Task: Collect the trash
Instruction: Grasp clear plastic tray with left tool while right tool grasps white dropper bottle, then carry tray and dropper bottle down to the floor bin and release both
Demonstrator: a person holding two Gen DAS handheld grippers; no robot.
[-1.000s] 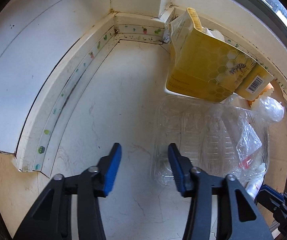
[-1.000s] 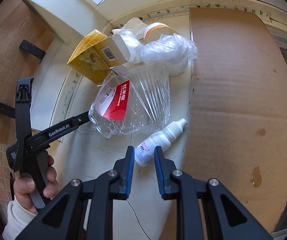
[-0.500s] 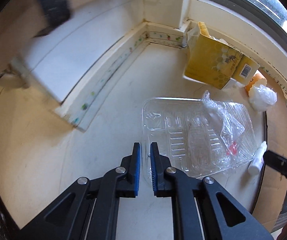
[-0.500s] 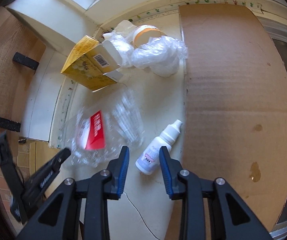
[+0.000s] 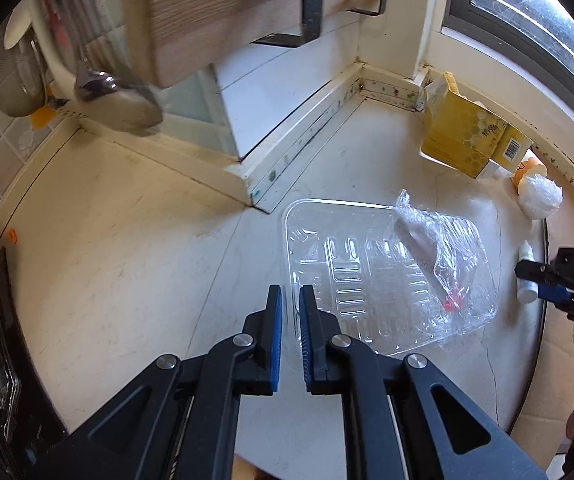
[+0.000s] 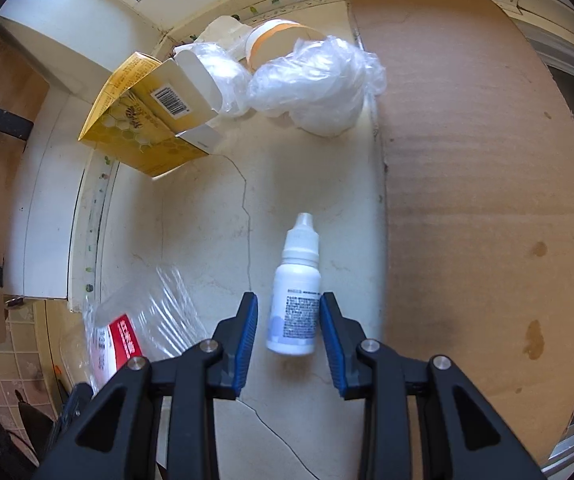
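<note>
My left gripper (image 5: 290, 292) is shut on the near left rim of a clear plastic tray (image 5: 367, 272), which holds crumpled film (image 5: 435, 248) with a red label. The tray lies on the cream counter, away from the yellow box (image 5: 463, 136). In the right wrist view, my right gripper (image 6: 288, 298) stands open astride a small white dropper bottle (image 6: 295, 280) that lies flat. There is a gap at the left pad. The tray (image 6: 147, 320) shows blurred at lower left. A hand holds the right gripper (image 5: 547, 280) at the left view's right edge.
The yellow box (image 6: 139, 136), a bunched white plastic bag (image 6: 315, 84) and a cup with an orange band (image 6: 275, 40) sit in the corner by the window sill. A cardboard sheet (image 6: 487, 160) covers the counter's right side. A ladle (image 5: 123, 100) hangs under a wooden cabinet.
My left gripper shut on the tray's rim and drew it back, away from the yellow box. My right gripper widened and moved over the dropper bottle, which now lies between its jaws.
</note>
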